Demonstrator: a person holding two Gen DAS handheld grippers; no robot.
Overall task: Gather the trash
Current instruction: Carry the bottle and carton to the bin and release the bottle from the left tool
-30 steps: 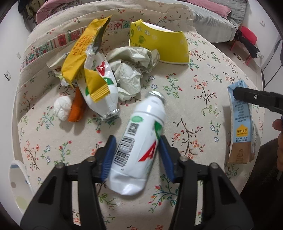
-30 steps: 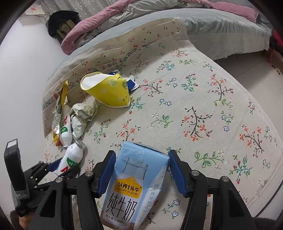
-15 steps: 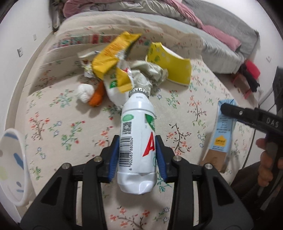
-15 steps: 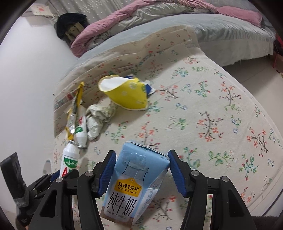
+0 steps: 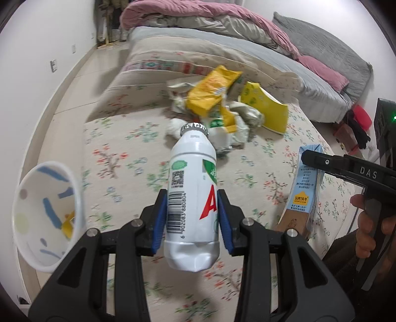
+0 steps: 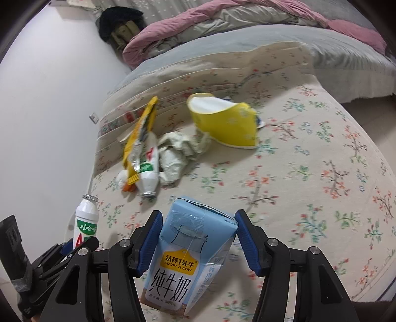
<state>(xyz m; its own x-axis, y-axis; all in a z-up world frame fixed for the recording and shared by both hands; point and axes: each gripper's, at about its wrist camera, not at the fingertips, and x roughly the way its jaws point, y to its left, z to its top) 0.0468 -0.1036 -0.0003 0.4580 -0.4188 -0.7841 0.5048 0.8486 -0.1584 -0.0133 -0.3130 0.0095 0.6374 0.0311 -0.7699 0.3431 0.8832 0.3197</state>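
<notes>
A white drink bottle (image 5: pixel 191 195) with a red letter and a barcode hangs above the floral cover, and my left gripper (image 5: pixel 191 213) is shut on its lower body. The same bottle (image 6: pixel 85 223) shows at the lower left of the right wrist view. My right gripper (image 6: pixel 198 237) is shut on a light-blue milk carton (image 6: pixel 188 257), which is tilted and off the cover. The carton (image 5: pixel 303 193) is also in the left wrist view at the right, with a person's hand (image 5: pixel 371 223) on that gripper's handle.
A white bin (image 5: pixel 32 198) with blue marks stands at the lower left, something yellow inside. On the floral cover (image 6: pixel 309 173) lie a yellow wrapper (image 5: pixel 212 91), crumpled paper (image 5: pixel 245 119), a yellow paper bowl (image 6: pixel 227 123) and a second bottle (image 6: pixel 148 171). A bed (image 5: pixel 198 14) is behind.
The left jaws closed onto the white bottle and lifted it, swinging left so the white bin came into view. The right gripper rose and shifted with the carton still held.
</notes>
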